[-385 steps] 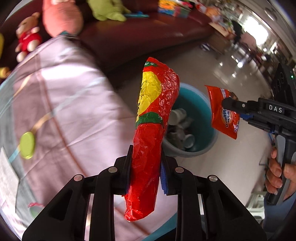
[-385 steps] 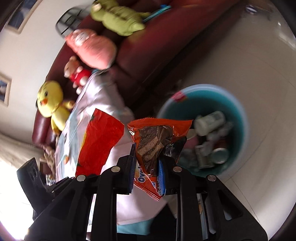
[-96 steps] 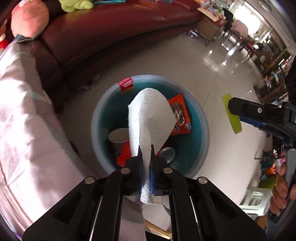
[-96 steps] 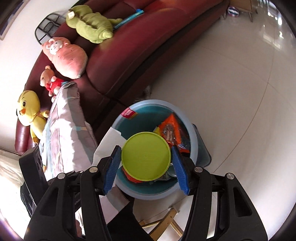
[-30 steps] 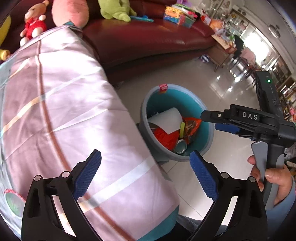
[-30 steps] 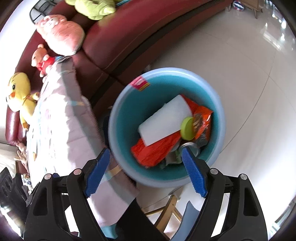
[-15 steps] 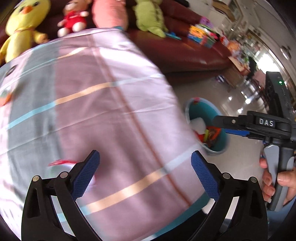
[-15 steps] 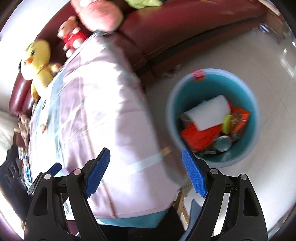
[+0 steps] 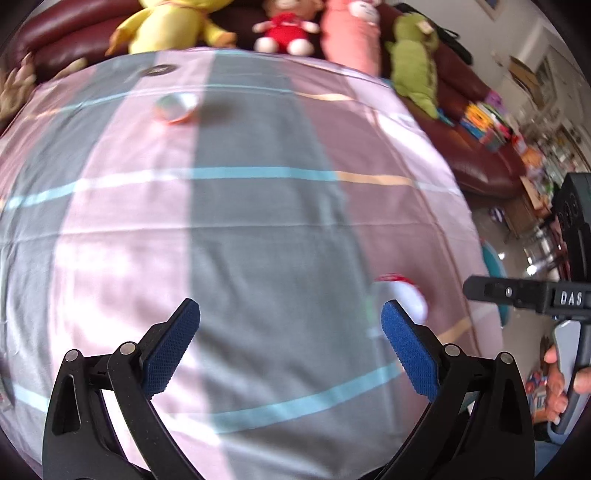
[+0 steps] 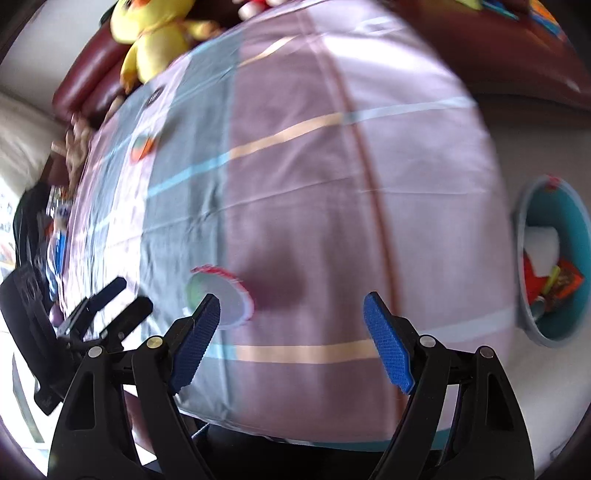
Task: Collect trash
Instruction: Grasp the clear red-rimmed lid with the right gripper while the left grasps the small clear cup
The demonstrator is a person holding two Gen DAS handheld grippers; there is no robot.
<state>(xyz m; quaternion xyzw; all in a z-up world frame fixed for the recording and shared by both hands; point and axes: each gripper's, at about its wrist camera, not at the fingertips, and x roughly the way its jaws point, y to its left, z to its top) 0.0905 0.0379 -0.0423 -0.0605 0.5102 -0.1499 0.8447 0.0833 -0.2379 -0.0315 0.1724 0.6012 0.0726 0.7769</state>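
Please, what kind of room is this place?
Most likely a home living room: a dark red leather sofa holding plush toys, and beside it a table under a striped cloth.

The only legible lettering is "DAS", white capitals on a small black plate on the side of the right gripper [image 9: 484, 290], seen in the left wrist view. Print on the books and the bin's red label is too blurred to read.

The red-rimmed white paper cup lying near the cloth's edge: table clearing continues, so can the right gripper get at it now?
Probably yes: the red-rimmed white paper cup lies beside the open right gripper, nothing between.
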